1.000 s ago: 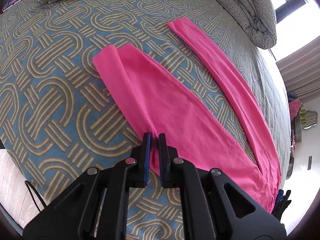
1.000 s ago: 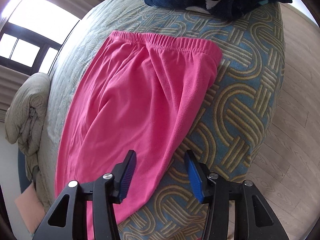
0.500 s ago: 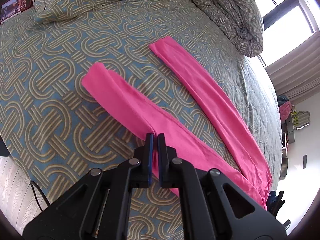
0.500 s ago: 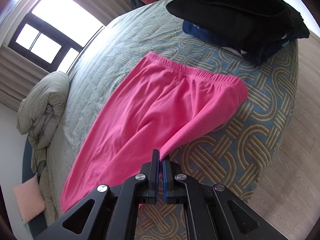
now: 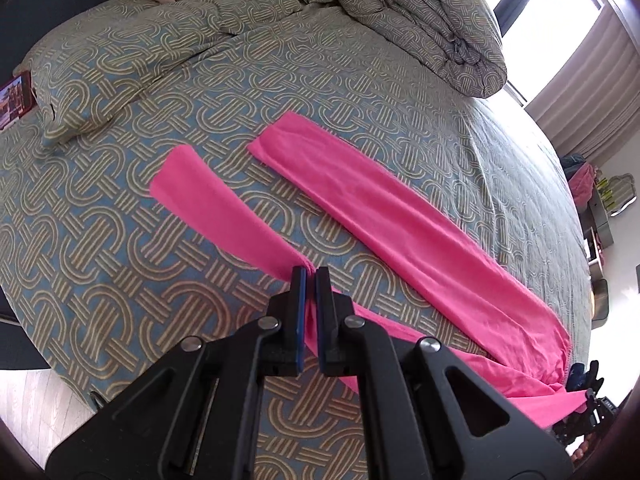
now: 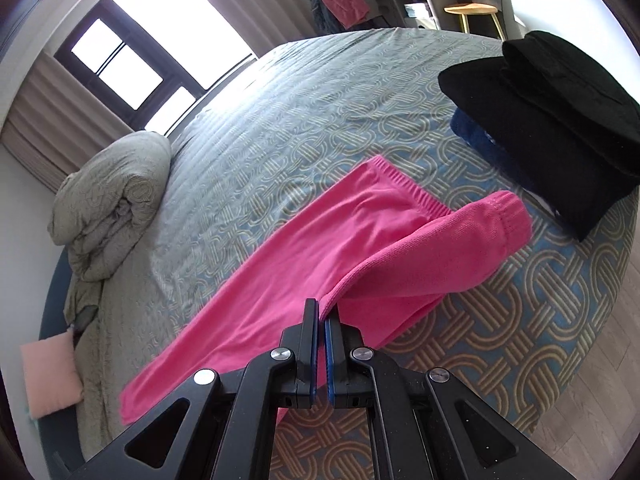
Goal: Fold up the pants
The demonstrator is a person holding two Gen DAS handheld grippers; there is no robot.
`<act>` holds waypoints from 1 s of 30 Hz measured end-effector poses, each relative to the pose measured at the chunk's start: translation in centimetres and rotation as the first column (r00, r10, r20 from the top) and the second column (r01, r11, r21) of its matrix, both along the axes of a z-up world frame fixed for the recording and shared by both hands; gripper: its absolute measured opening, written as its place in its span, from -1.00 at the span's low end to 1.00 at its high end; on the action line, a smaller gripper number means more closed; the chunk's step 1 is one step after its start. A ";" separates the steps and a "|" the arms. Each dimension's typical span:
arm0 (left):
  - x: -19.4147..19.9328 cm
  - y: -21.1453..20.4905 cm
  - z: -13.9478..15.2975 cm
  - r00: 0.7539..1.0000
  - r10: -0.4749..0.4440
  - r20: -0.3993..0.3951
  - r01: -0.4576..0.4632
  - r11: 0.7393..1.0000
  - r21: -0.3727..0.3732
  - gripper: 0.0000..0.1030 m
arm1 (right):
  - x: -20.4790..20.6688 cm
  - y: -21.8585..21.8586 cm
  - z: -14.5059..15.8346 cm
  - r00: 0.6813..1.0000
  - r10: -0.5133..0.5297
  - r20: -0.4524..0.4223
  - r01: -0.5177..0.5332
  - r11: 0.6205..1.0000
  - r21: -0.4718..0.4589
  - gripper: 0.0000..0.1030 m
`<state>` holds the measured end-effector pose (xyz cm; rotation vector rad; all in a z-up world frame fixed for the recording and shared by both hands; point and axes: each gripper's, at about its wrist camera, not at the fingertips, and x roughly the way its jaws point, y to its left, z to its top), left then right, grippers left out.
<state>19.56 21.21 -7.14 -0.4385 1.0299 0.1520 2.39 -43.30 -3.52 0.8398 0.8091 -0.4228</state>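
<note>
One pair of bright pink pants (image 5: 400,216) lies on a bed (image 5: 100,216) covered in a blue and tan woven pattern. In the left wrist view, its two legs run lengthwise from the upper left, where both cuffs lie apart with bare bedspread between them, down to the lower right, where they join.

The left gripper (image 5: 311,276) has its two fingers pressed together on the outer edge of the nearer leg, partway along its length, bunching the fabric into a narrow ridge. Left of the cuffs sits one patterned pillow (image 5: 112,60); beyond them, one rolled duvet (image 5: 420,12) lies near the window. Wide stretches of open bedspread lie left of and beyond the legs.

In the right wrist view, the waistband (image 6: 404,184) points to the upper right, legs trailing to the lower left. The right gripper (image 6: 321,312) has its fingers clamped on the near side edge, which is raised off the bed. One stack of dark folded clothes (image 6: 560,120) sits just beyond the waistband. The bed's edge and wooden floor (image 6: 600,380) are close on the right.
</note>
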 end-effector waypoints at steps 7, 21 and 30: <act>1.5 -1.1 0.3 1.000 -0.018 -0.013 0.018 0.998 0.057 -0.89 | 2.0 -0.3 0.1 1.000 0.019 0.000 -0.019 1.000 -0.018 -0.96; 16.2 -1.4 -1.9 0.987 0.020 -0.158 0.014 0.978 0.210 -0.93 | 15.7 -3.8 -3.9 0.987 0.022 -0.159 -0.035 0.996 -0.076 -0.97; 21.8 -1.5 -5.5 0.974 0.022 -0.224 0.052 0.946 0.320 -0.92 | 22.8 -5.0 -11.0 0.938 0.057 -0.342 -0.086 0.994 -0.072 -0.86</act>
